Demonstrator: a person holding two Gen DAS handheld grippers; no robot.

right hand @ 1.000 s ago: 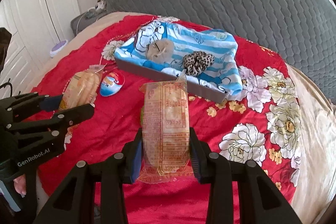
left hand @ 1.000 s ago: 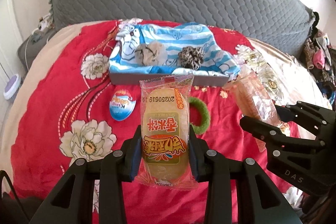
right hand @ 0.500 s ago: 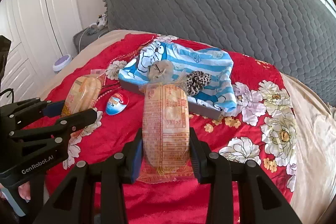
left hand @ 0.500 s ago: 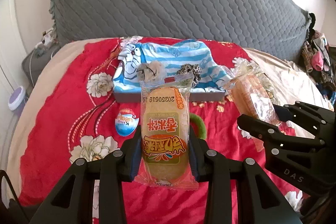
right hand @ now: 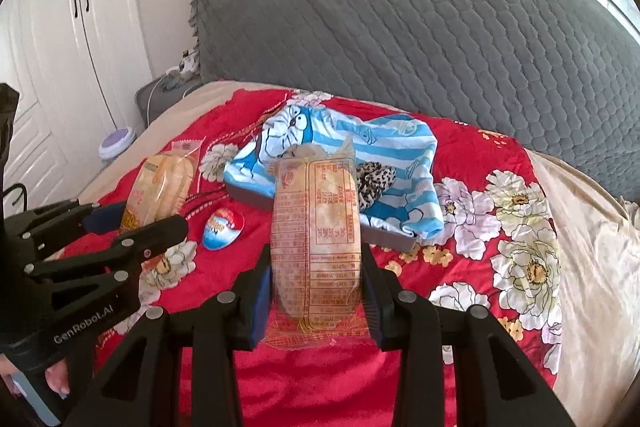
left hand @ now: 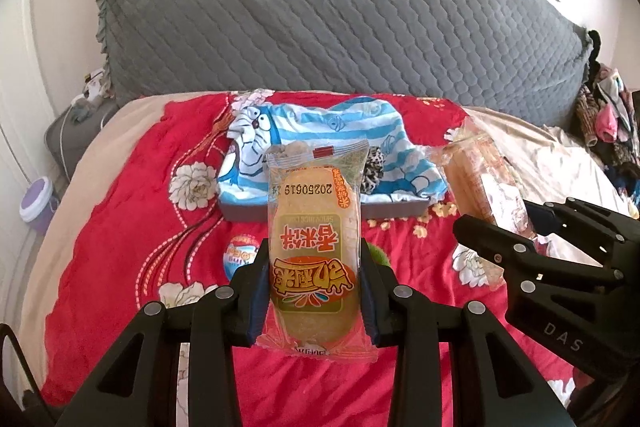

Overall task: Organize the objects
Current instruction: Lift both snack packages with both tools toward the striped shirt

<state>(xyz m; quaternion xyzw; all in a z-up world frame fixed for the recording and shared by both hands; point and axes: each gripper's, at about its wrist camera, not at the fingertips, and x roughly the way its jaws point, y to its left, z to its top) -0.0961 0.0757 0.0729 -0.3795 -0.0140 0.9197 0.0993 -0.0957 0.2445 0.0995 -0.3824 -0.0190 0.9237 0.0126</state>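
Both tongs, left tongs (left hand: 316, 291) and right tongs (right hand: 316, 287), each squeeze a snack pack (left hand: 314, 247); we think a slippery wrapper could slide out above the bed (left hand: 120, 227).

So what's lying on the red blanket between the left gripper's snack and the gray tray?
In the left wrist view, an egg-shaped toy and a green ring lie on the blanket before the tray; otherwise bare.

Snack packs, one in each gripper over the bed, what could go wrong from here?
1. The left gripper and right gripper each pinch a soft snack pack; squeezing may crush the cake inside.
2. The grey tray already holds a striped cloth and scrunchies, so added packs might slide off.
3. The two grippers are close and could collide.
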